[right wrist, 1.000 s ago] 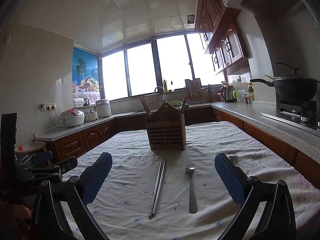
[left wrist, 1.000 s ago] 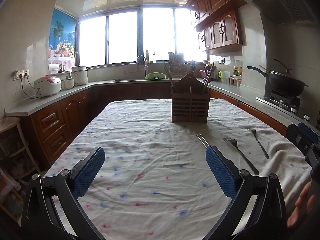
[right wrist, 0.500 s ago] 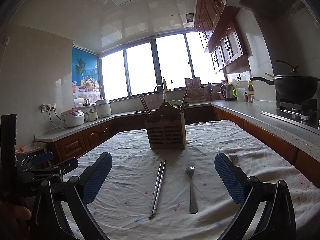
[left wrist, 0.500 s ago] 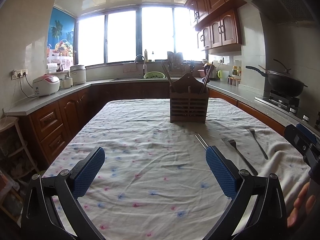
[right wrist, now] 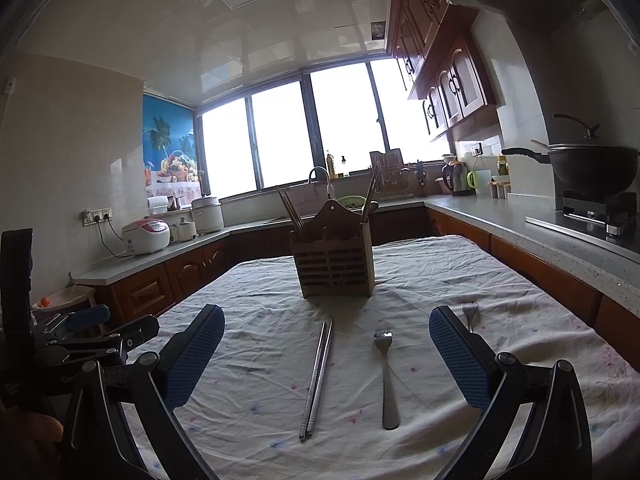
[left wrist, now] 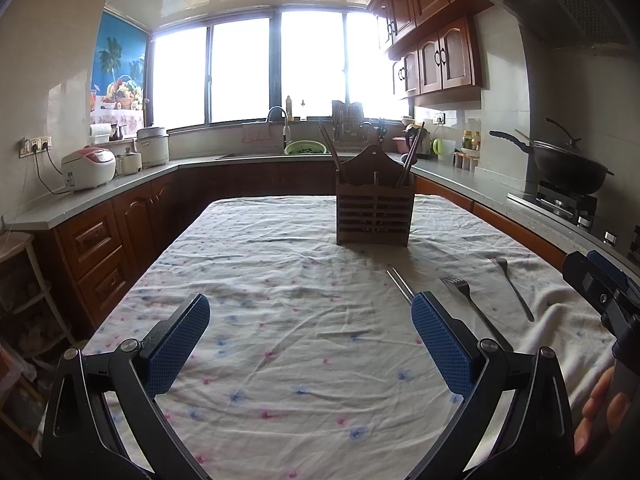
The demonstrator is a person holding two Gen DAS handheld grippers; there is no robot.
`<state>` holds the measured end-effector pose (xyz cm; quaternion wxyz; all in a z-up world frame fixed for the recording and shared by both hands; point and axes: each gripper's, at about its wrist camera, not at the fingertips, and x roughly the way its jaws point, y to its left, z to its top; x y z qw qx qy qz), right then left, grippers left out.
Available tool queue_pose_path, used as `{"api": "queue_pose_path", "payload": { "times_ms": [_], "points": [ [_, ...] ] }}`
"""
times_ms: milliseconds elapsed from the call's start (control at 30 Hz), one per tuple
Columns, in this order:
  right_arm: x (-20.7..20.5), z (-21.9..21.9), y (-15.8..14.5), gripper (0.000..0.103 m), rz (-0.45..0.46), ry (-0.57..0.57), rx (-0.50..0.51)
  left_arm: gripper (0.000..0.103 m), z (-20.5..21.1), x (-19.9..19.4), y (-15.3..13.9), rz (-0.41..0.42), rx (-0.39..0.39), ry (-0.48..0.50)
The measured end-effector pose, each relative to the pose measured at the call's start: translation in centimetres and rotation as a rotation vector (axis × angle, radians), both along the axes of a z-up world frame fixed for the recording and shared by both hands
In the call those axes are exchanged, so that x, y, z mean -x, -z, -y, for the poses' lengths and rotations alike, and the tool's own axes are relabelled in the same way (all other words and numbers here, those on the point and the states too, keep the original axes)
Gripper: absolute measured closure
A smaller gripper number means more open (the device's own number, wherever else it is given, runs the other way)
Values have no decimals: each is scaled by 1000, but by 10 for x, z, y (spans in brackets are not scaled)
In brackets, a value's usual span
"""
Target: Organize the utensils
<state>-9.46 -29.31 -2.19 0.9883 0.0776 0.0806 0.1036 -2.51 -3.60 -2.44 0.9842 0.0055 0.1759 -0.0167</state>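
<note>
Nearest my cameras, both sets of fingers gape wide, holding nothing: left gripper (left wrist: 310,340), right gripper (right wrist: 326,350). Between the right fingers on the cloth-covered counter (right wrist: 500,276) lie steel chopsticks (right wrist: 316,378) and a fork (right wrist: 386,376); second fork (right wrist: 469,314) just beyond the right pad. Further back, wooden utensil holder (right wrist: 334,266) stands upright with chopsticks inside.

— What sort of place is this?
— A home kitchen: brown wooden wall cabinets (left wrist: 440,60), a black lidded wok (left wrist: 568,164) on a gas stove.
— Anything else?
— A white and pink rice cooker (left wrist: 89,168), a curved sink tap (left wrist: 278,120) below wide windows.
</note>
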Motion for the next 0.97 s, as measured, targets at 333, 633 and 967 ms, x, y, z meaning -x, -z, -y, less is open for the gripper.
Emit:
{"api": "queue_pose_path", "payload": {
  "times_ms": [333,633,967],
  "points": [
    [-1,0,1,0,2,0,-1,0,0,-3,0,-2,5,7],
    [-2,-1,1,0,0,1,0,0,0,-6,-2,-11,12,6],
    [-16,6,-3,0,-31,21,-1,0,-1,-16,-10,-13,26,16]
  ]
}}
